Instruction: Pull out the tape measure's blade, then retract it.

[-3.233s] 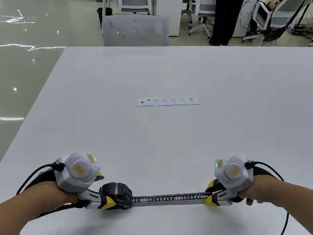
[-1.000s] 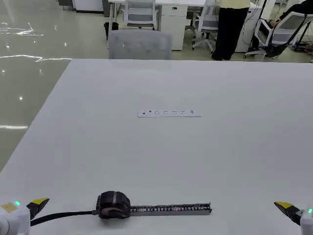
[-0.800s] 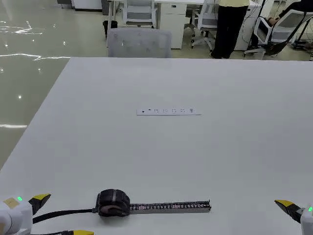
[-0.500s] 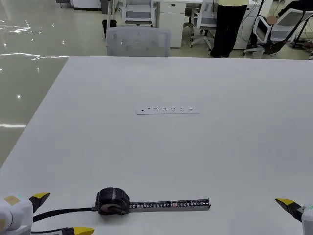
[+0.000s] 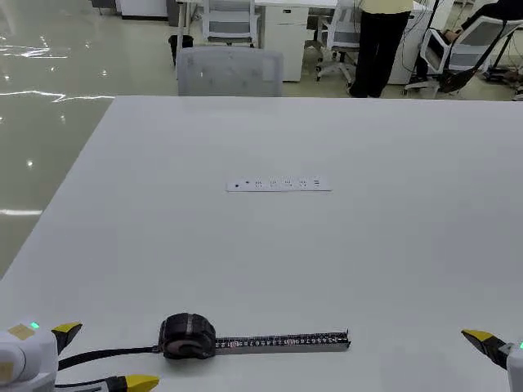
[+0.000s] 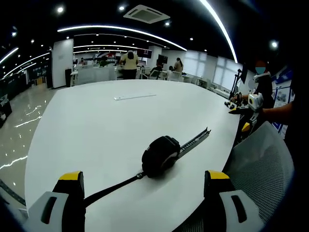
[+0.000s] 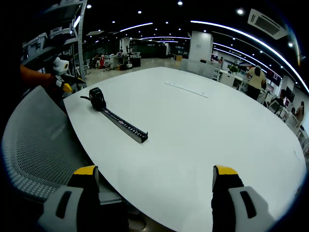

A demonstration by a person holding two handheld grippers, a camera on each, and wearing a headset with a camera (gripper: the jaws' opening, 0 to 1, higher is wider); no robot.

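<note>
Tape measure (image 5: pixel 188 336) on table (image 5: pixel 327 261), blade (image 5: pixel 282 341) out; left gripper (image 6: pixel 145 179) and right gripper (image 7: pixel 154 170) jaws wide apart, empty.

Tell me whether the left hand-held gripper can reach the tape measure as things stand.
Probably yes. The left hand-held gripper is open, and the tape measure lies straight ahead of it on the table, with nothing but its own black strap in between.

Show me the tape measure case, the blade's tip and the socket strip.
tape measure case (image 5: pixel 187 336), head view, its top.
blade's tip (image 5: pixel 345 339), head view, end hook.
socket strip (image 5: pixel 279 184), head view, its middle.
</note>
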